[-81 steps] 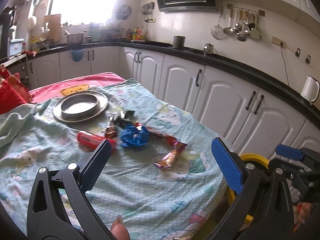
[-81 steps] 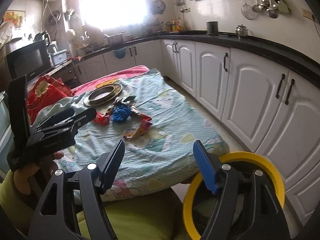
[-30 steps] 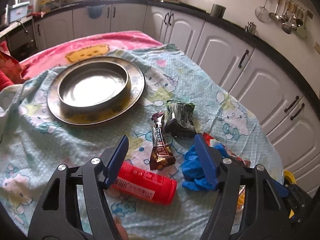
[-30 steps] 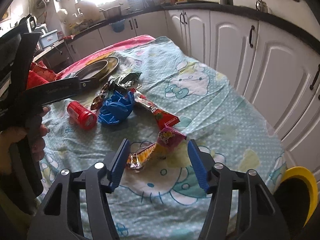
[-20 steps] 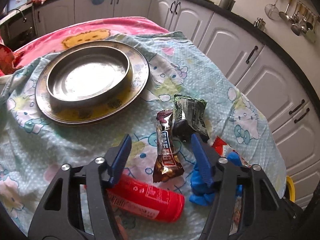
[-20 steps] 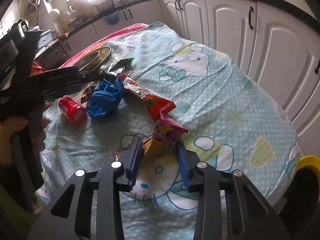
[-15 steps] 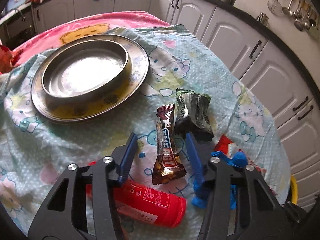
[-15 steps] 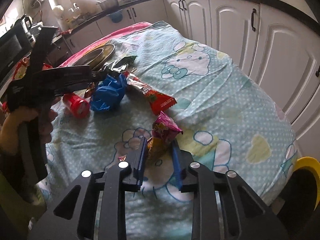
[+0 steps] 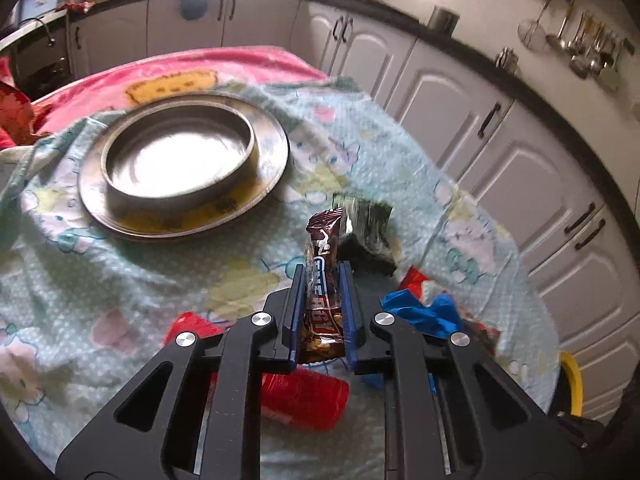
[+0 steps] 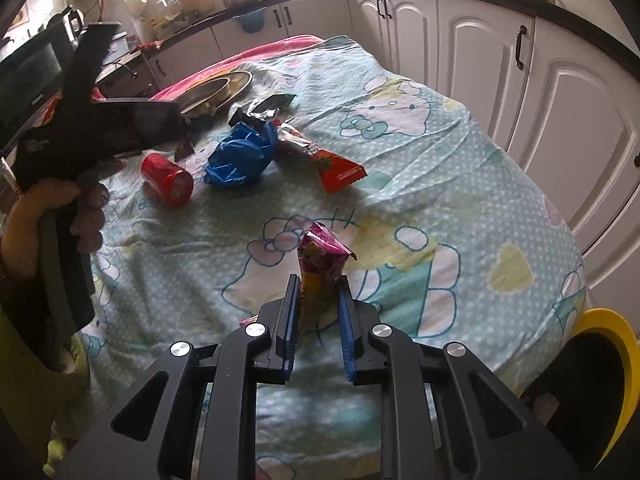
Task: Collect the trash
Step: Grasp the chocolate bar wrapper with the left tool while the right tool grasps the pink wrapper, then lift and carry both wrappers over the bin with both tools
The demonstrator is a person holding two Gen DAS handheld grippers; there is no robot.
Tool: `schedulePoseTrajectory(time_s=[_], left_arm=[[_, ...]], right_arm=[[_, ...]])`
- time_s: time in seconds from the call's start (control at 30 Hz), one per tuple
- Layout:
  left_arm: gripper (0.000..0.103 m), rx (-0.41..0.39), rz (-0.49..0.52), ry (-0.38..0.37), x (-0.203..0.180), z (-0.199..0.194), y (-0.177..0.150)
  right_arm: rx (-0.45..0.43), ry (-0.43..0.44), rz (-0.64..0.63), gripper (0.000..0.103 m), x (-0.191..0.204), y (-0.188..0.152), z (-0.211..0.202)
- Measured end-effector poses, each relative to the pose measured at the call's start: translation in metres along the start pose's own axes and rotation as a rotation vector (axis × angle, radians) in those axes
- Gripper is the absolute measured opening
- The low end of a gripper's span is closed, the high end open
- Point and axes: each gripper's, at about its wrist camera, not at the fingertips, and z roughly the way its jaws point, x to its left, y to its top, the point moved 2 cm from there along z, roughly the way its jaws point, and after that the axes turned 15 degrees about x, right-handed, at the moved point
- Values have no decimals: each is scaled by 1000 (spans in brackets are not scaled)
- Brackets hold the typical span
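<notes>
My left gripper (image 9: pixel 322 276) is shut on a brown candy bar wrapper (image 9: pixel 323 236), whose far end sticks out past the pads. The right gripper (image 10: pixel 319 284) has its jaws closing, with both pads pressed on a pink snack wrapper (image 10: pixel 322 252) that stands up between them. On the teal cartoon cloth (image 10: pixel 420 168) lie a red can (image 10: pixel 168 178), a crumpled blue bag (image 10: pixel 240 152), a red wrapper (image 10: pixel 338 168) and a dark foil wrapper (image 10: pixel 264 106). The right wrist view also shows a hand holding the left gripper (image 10: pixel 176 120) above the can.
A metal dish sits on a round metal plate (image 9: pixel 272 160) at the back of the table. A yellow-rimmed bin (image 10: pixel 612 332) stands on the floor off the table's right edge. White cabinets (image 9: pixel 520 184) run along the right. A red cushion (image 9: pixel 16 116) lies far left.
Both grippers went from wide open to closed. The left one's pads came together on the brown bar, and the right one's on the pink wrapper, whose end now stands up.
</notes>
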Motion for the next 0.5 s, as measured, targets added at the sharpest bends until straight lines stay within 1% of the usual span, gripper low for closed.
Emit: schedulePoseTrajectory(time_s=[0.17, 0.3, 0.4, 0.5], left_arm=[[11, -72, -5, -38, -1, -31, -5], [11, -118, -4, -67, -2, -53, -13], [11, -141, 12, -90, -6, -69, -22], [11, -158, 34, -97, -13, -79, -31]], right_arm=[[-8, -3, -37, 16, 9, -1, -3], [-36, -2, -68, 15, 17, -3, -12], [-74, -3, -89, 15, 21, -4, -26], [-111, -4, -99, 15, 23, -4, -41]])
